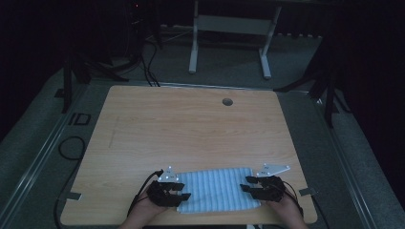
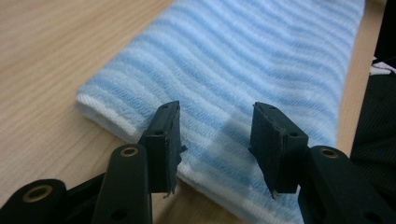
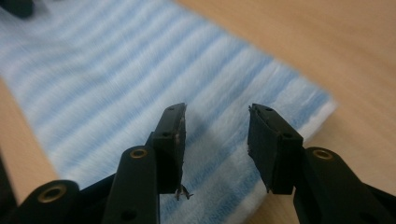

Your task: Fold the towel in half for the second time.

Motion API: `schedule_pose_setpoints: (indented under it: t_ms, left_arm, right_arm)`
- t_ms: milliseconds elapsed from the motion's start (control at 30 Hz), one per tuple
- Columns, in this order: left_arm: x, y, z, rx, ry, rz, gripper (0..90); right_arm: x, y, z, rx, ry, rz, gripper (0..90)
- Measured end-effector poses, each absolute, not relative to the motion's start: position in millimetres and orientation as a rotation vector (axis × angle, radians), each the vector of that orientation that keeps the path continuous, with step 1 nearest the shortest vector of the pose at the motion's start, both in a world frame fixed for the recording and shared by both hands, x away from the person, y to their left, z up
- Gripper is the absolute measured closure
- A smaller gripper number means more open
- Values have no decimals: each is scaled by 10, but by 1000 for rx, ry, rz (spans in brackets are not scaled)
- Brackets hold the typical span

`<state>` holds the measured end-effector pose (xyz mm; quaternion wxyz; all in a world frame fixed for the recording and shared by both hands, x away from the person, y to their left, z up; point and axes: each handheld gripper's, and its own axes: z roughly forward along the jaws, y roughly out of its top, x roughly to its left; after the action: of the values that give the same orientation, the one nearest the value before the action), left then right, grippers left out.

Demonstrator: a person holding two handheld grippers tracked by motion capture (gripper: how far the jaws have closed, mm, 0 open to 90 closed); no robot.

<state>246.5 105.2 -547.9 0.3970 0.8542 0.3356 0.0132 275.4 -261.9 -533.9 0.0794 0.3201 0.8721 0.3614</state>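
The left gripper [image 2: 215,135] hangs with its jaws spread over the left end of a folded blue-and-white striped towel [image 2: 243,70], the cloth lying below and between them. The right gripper [image 3: 215,135], jaws likewise apart, is poised over the towel's right end. The towel lies flat near the front edge of the wooden table [image 1: 191,124], between both hands.

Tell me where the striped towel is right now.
In the high view, the towel lies flat at the table's near edge, centred between the left hand-held gripper and the right hand-held gripper, one over each end.
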Motion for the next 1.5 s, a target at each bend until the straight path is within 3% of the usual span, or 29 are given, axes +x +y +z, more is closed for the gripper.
schedule_pose_setpoints:
  t_ms: [533, 1500]
  left_arm:
    - [2727, 1208, -5489, 2157, 891, 54, 551]
    - [3519, 1608, -5457, 2170, 966, 82, 528]
  right_arm:
    - [3019, -2416, -5421, 957, 2616, 1043, 501]
    - [3863, -1859, -5416, 1012, 2604, 1006, 451]
